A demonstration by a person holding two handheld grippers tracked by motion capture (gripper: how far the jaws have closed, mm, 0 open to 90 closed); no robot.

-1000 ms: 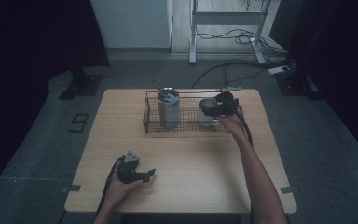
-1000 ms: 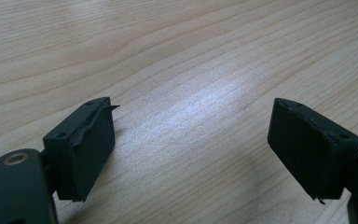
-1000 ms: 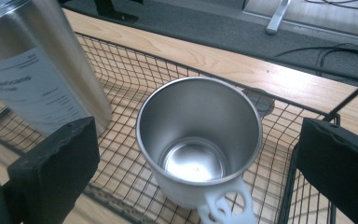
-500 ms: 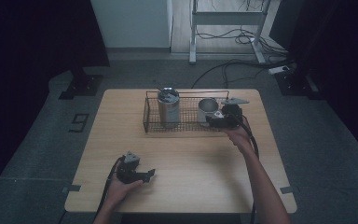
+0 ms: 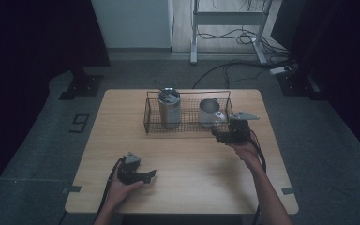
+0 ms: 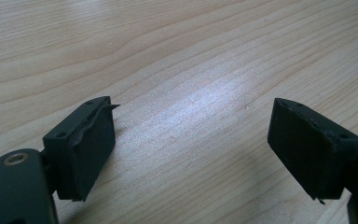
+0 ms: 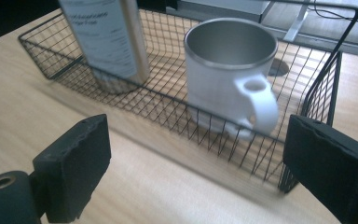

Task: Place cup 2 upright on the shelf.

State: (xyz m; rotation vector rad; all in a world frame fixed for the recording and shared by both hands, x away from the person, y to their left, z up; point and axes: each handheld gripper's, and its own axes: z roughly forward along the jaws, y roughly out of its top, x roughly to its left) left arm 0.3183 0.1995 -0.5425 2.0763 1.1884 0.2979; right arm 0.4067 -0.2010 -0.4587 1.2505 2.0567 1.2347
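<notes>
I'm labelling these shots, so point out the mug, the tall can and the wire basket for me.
mug [image 7: 223, 79], right gripper view, on its white side wall.
can [image 5: 169, 108], high view, on its metal side.
basket [image 7: 333, 79], right gripper view, on its end wall's wire.

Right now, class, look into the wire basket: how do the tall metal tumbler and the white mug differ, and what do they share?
The tall metal tumbler is taller and slimmer; the white mug is shorter and wider. The mug has a side handle; the tumbler shows none. The tumbler has a printed label and bare metal sides; the mug is white outside with a metal lining. The mug looks empty; something sticks out of the tumbler's top. Both stand upright in the wire basket.
</notes>
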